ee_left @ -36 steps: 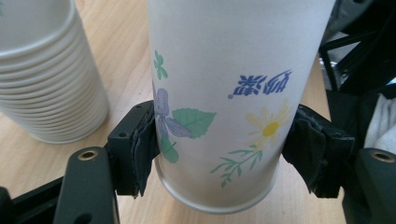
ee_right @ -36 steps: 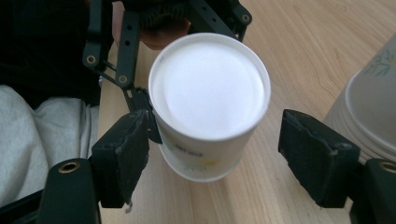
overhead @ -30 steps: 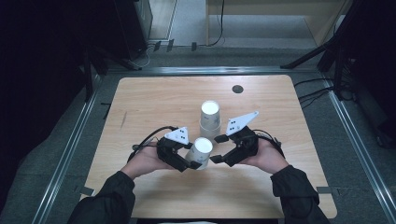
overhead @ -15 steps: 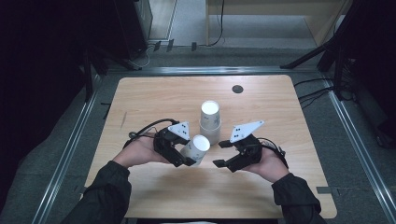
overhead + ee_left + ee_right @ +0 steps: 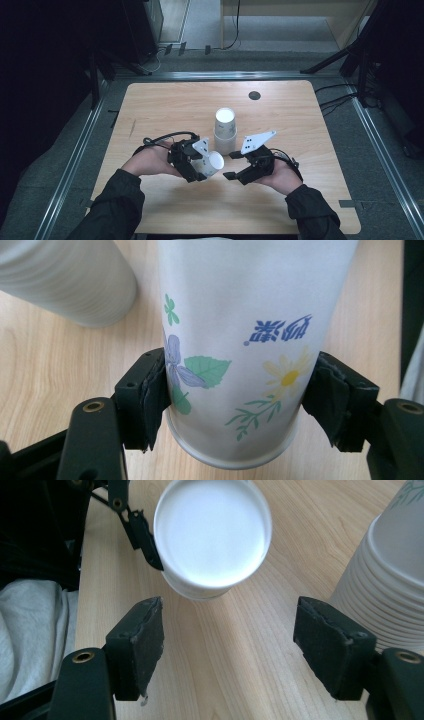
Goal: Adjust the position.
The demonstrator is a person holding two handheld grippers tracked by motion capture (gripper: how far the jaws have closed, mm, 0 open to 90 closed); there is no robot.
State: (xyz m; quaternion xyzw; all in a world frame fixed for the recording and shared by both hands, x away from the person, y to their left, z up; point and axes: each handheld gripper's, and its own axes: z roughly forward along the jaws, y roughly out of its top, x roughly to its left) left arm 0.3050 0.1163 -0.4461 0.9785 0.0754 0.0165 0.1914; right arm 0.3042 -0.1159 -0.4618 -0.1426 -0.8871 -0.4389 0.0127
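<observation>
I have the left gripper (image 5: 196,167) clamped on a flowered paper cup (image 5: 212,162) at the lower centre of the high view, tipped so its white bottom faces the right gripper (image 5: 235,169), whose jaws stand apart with nothing between them after just opening a little. The stack of cups (image 5: 225,130) stands just above, crowding the right jaw's approach.

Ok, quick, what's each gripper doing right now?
Left gripper: shut on the cup.
Right gripper: open, holding nothing.
</observation>
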